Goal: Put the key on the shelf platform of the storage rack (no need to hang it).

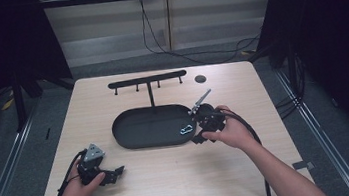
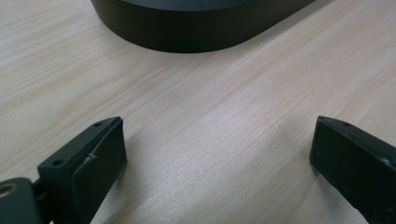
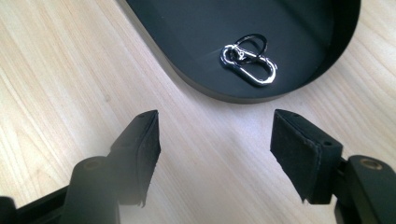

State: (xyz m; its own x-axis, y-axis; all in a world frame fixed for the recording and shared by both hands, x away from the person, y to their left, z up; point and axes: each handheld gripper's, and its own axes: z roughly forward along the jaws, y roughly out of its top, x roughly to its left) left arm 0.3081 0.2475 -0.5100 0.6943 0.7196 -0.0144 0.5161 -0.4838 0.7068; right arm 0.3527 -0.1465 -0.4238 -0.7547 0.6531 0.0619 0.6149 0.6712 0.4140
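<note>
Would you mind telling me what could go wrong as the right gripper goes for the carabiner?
The carabiner lies flat near the tray's wall, so the open right gripper may catch the rim or shove the tray. The thin metal could also slip from the pads. The stand's hooked bar rises behind and might get knocked.

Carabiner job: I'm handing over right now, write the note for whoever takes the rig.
Left tool: open, empty, low over the table near its front left.
Right tool: open, empty, just outside the tray's right end.
Silver carabiner lies inside the black oval tray, near that end; a dark ring seems attached.
Hook rack behind the tray is bare.
Done: nothing gripped yet. Left: probably pick up the carabiner.
</note>
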